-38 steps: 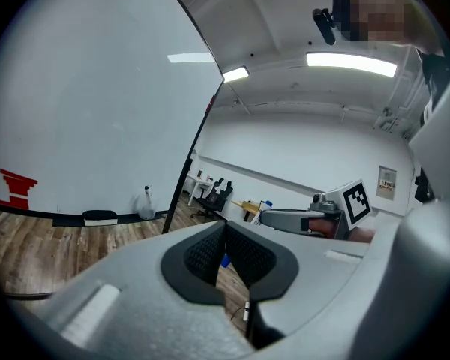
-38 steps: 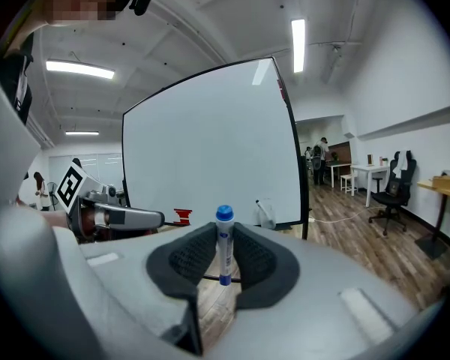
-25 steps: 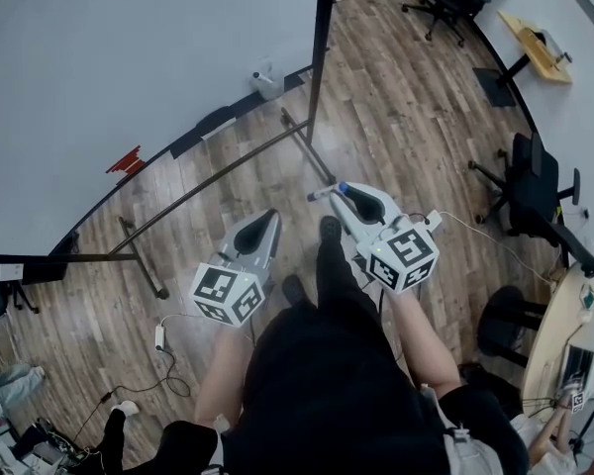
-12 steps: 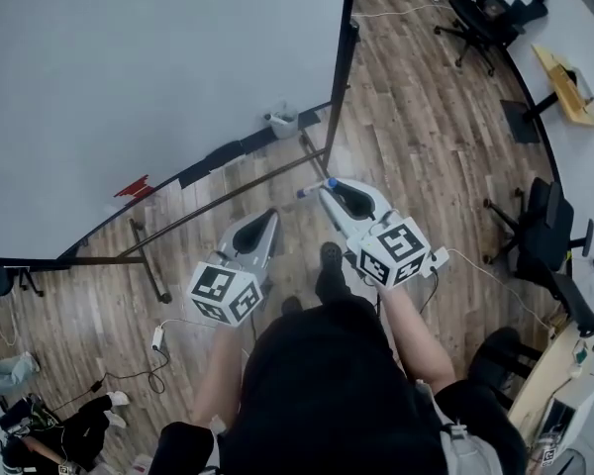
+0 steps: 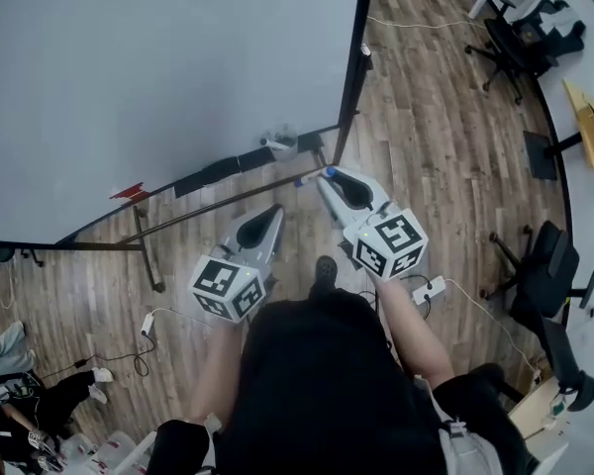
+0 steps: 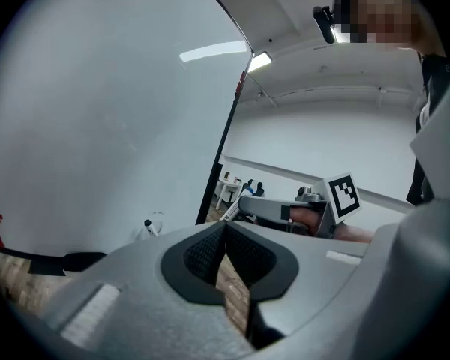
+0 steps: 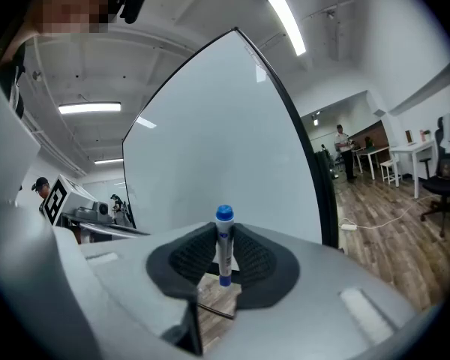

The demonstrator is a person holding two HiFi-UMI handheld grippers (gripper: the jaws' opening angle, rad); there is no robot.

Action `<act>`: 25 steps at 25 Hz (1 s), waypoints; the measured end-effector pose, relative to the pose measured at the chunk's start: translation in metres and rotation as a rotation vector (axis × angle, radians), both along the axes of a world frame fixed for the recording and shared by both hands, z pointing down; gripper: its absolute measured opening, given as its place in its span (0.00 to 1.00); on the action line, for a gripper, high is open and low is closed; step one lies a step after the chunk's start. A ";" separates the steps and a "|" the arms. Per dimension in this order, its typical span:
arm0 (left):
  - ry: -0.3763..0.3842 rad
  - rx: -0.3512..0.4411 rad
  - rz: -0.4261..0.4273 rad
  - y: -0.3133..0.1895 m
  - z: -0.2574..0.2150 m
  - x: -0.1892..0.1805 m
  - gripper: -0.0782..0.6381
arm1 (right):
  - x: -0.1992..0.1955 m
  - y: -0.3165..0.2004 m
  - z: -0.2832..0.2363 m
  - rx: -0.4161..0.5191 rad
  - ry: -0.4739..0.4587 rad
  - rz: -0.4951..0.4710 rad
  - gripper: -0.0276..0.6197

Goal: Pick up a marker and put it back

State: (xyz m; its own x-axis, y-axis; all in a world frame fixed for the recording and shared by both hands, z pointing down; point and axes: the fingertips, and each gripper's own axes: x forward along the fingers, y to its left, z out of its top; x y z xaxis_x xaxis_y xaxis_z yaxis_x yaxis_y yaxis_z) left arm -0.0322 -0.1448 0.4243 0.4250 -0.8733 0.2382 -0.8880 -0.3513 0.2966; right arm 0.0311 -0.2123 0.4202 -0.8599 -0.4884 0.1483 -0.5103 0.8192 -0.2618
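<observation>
A white marker with a blue cap (image 7: 223, 244) stands upright between the pads of my right gripper (image 7: 223, 265), which is shut on it. From the head view the marker (image 5: 311, 178) sticks out leftward at the tips of the right gripper (image 5: 327, 178), just short of the whiteboard's (image 5: 158, 77) lower right corner and its tray (image 5: 218, 173). My left gripper (image 5: 273, 214) hangs lower left of it; its pads (image 6: 210, 252) meet with nothing between them. In the left gripper view the right gripper (image 6: 285, 213) shows with the marker (image 6: 230, 211).
On the tray lie a black eraser (image 5: 210, 173), a small white item (image 5: 277, 142) and a red piece (image 5: 129, 192). The board's stand leg (image 5: 150, 257) crosses the wood floor. Office chairs (image 5: 523, 34) stand right, a power strip (image 5: 428, 290) lies near my feet.
The whiteboard and its tray have come closer to both grippers. The right gripper still holds the marker, now near the board's lower right corner. The left gripper stays shut.
</observation>
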 end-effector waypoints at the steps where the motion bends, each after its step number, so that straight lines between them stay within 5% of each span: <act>1: -0.003 -0.001 -0.011 -0.004 0.000 0.001 0.12 | -0.001 -0.006 0.000 0.001 -0.001 -0.013 0.16; 11: 0.016 -0.031 -0.087 -0.021 0.012 -0.012 0.12 | -0.033 -0.059 0.018 0.008 0.022 -0.030 0.16; 25: 0.068 -0.030 0.021 -0.053 0.014 -0.065 0.12 | -0.086 -0.112 0.048 0.008 0.124 0.121 0.16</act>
State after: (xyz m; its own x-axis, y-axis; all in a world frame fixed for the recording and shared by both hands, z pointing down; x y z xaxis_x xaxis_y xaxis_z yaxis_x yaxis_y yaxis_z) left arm -0.0974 -0.1977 0.4383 0.4588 -0.8571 0.2342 -0.8583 -0.3593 0.3663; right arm -0.0544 -0.3243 0.4680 -0.7702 -0.5886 0.2458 -0.6332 0.7517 -0.1843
